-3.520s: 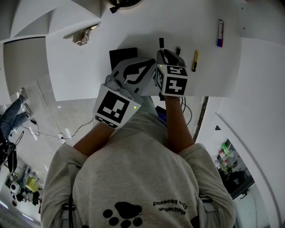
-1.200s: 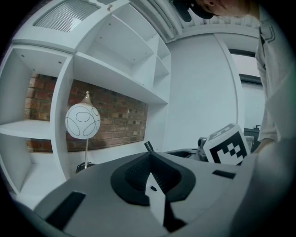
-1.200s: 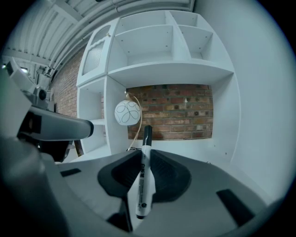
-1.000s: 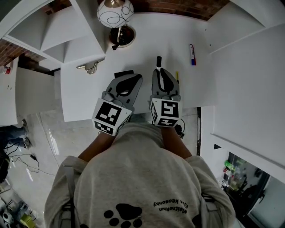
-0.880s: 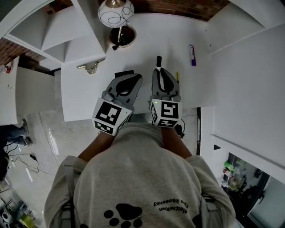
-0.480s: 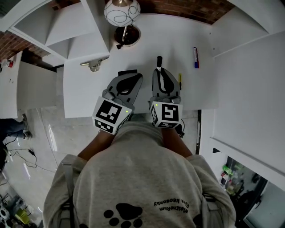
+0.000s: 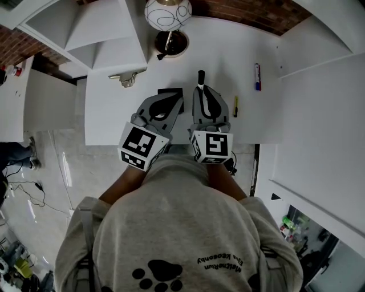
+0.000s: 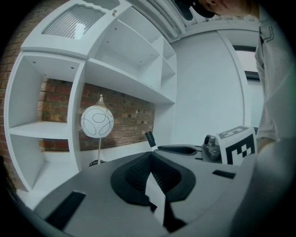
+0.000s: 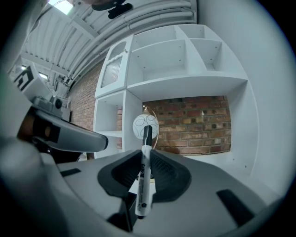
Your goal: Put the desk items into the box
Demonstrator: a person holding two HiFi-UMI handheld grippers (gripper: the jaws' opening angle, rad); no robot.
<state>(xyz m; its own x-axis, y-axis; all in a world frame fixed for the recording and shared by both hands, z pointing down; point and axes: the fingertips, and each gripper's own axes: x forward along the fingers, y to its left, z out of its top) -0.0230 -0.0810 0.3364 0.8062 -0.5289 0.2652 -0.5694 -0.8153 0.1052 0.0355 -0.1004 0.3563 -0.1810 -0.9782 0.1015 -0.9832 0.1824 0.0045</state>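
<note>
white desk (image 7: 225,48) against a brick wall (image 7: 239,12), seen from above, with a white shelf unit (image 7: 91,28) standing at its 9 o'clock end. just off the shelves lies a small metal clip (image 7: 126,78). at the clip's 1 o'clock a globe lamp (image 7: 167,12) stands on a dark round base by the wall. at 6 o'clock from the lamp sits the black box (image 7: 170,91); only its far strip shows, the rest hidden under the left gripper (image 7: 178,98). that gripper is held near the desk's front edge, pointing toward 12 o'clock. in the left gripper view its 2 jaws meet at the tips with nothing between them. just beside it at 3 o'clock, not touching it, the right gripper (image 7: 201,90) points the same way, its jaws clamped on a black-capped marker (image 7: 201,76). in the right gripper view the white barrel stands nearly upright between the pads, cap end toward 12 o'clock, tail end below the jaws. at 3 o'clock of the right gripper a yellow pen (image 7: 235,106) lies on the desk, lengthwise toward the wall. further out, at 1 o'clock, a blue marker (image 7: 257,77) lies alone, well apart from the box. the person's grey sweatshirt (image 7: 177,228) fills the 6 o'clock half of the head view.
</note>
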